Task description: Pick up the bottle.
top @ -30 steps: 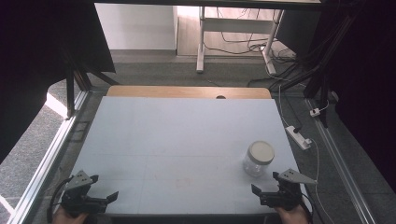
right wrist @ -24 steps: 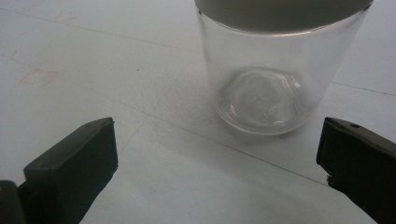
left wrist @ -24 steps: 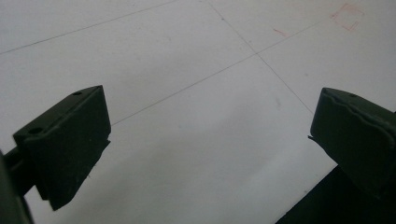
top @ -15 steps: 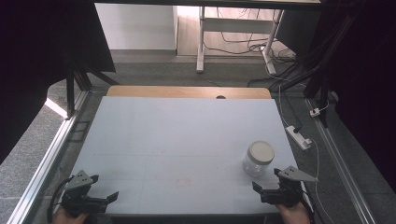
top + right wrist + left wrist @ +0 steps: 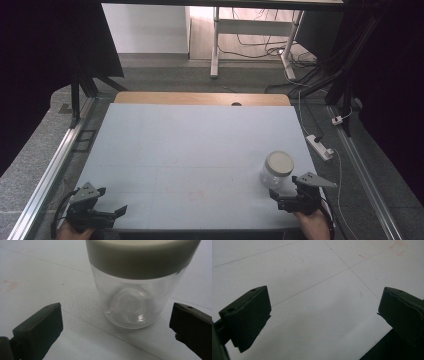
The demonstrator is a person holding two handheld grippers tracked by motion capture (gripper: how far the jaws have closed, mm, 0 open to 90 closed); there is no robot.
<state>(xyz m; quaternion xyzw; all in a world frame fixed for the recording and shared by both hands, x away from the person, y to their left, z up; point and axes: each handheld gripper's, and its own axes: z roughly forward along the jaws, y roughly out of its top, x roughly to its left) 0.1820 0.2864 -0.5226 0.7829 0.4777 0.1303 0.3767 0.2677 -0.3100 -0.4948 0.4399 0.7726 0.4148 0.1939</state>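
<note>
Right gripper fingers wide apart, jar untouched

no readable text, label, brand or number on anything in view

Support: a table covered by a pale blue-grey sheet; a wooden strip is exposed along its far edge.
Load: one clear jar with a cream lid is stood upright near the right front corner.
Surface marks: faint red marks.
</note>
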